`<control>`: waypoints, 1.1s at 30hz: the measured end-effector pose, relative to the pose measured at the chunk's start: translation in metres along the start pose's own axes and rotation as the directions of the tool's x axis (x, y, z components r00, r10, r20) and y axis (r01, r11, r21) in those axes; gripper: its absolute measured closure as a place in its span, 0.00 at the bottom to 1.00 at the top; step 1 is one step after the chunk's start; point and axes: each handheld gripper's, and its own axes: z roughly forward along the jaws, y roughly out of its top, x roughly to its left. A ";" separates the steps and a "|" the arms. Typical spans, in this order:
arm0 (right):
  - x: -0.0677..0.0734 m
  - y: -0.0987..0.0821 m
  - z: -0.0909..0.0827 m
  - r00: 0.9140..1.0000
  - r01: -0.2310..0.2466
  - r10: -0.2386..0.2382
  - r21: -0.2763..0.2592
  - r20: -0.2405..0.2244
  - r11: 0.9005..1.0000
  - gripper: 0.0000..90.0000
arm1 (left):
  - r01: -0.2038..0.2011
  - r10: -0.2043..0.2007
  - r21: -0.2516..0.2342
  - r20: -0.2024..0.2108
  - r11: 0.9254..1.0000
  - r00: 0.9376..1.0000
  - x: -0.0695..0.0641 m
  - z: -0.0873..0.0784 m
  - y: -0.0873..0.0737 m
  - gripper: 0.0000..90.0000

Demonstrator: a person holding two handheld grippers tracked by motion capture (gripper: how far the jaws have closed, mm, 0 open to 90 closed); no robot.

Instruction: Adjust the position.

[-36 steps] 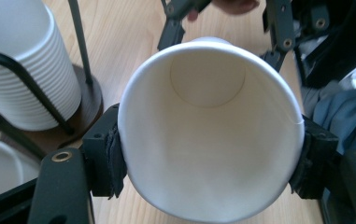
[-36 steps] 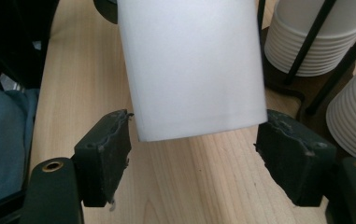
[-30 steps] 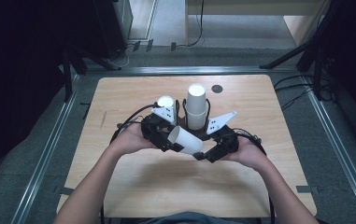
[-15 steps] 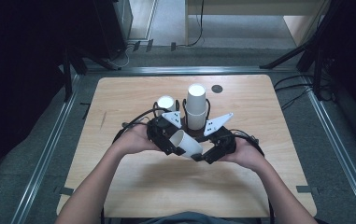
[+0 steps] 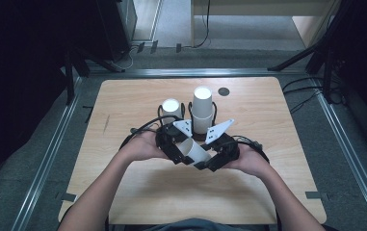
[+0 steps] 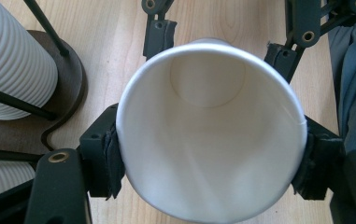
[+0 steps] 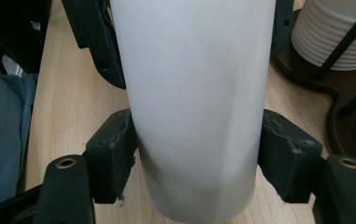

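Observation:
A white paper cup (image 5: 194,150) lies on its side above the wooden table (image 5: 137,192), held between both hands. My left gripper (image 5: 174,144) is shut on it near the rim; the left gripper view looks into its open mouth (image 6: 210,140), and the left gripper (image 6: 210,158) has a pad pressed on each side. My right gripper (image 5: 215,159) holds the base end. In the right gripper view the right gripper (image 7: 196,158) has just been closing its jaws, and both pads touch the cup's wall (image 7: 194,93).
Behind the hands a dark wire holder carries a short stack of cups (image 5: 171,108) and a taller stack (image 5: 203,108). Ribbed cups (image 6: 12,60) and the holder's base (image 7: 306,70) lie close to the jaws. A black dot (image 5: 224,91) marks the far table.
The left hand and the cup have edged slightly toward the person. The cup stacks stand as before.

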 end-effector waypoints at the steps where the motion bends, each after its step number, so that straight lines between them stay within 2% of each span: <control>1: 0.000 0.000 0.000 1.000 0.002 -0.002 0.000 -0.001 1.000 0.37 | 0.003 -0.003 -0.003 0.003 1.000 1.000 0.000 0.000 0.000 0.28; 3: 0.000 0.000 0.000 1.000 0.002 -0.002 0.005 -0.007 1.000 0.37 | 0.012 -0.012 0.004 0.017 1.000 1.000 0.001 0.002 -0.002 0.27; 7: 0.001 -0.001 0.000 1.000 0.018 -0.018 0.009 -0.009 1.000 0.37 | 0.018 -0.018 -0.002 0.005 1.000 1.000 0.000 0.003 -0.003 0.23; 10: 0.000 -0.001 -0.002 1.000 0.006 -0.006 0.000 -0.001 1.000 0.37 | 0.041 -0.042 -0.028 -0.008 0.999 0.999 0.002 0.002 -0.005 0.14; 15: -0.004 -0.003 -0.010 1.000 -0.014 0.014 -0.020 0.018 1.000 0.37 | 0.075 -0.078 -0.092 -0.030 0.993 0.996 0.004 -0.002 -0.009 0.09; 20: -0.007 -0.003 -0.015 0.999 -0.025 0.027 -0.060 0.027 0.998 0.36 | 0.115 -0.122 -0.178 -0.027 0.977 0.992 0.007 -0.004 -0.015 0.10; 22: -0.007 -0.003 -0.016 0.999 -0.027 0.028 -0.064 0.028 0.998 0.36 | 0.128 -0.136 -0.185 -0.034 0.974 0.990 0.007 -0.003 -0.017 0.10; 25: -0.007 -0.004 -0.017 0.999 -0.027 0.029 -0.067 0.035 0.997 0.36 | 0.148 -0.155 -0.209 -0.018 0.967 0.988 0.007 -0.001 -0.020 0.10; 30: -0.007 -0.004 -0.019 0.999 -0.036 0.039 -0.080 0.034 0.996 0.36 | 0.177 -0.183 -0.282 0.004 0.943 0.983 0.007 -0.001 -0.022 0.10; 33: -0.007 -0.004 -0.020 0.998 -0.044 0.047 -0.090 0.031 0.995 0.36 | 0.181 -0.187 -0.303 0.008 0.936 0.982 0.006 -0.001 -0.022 0.10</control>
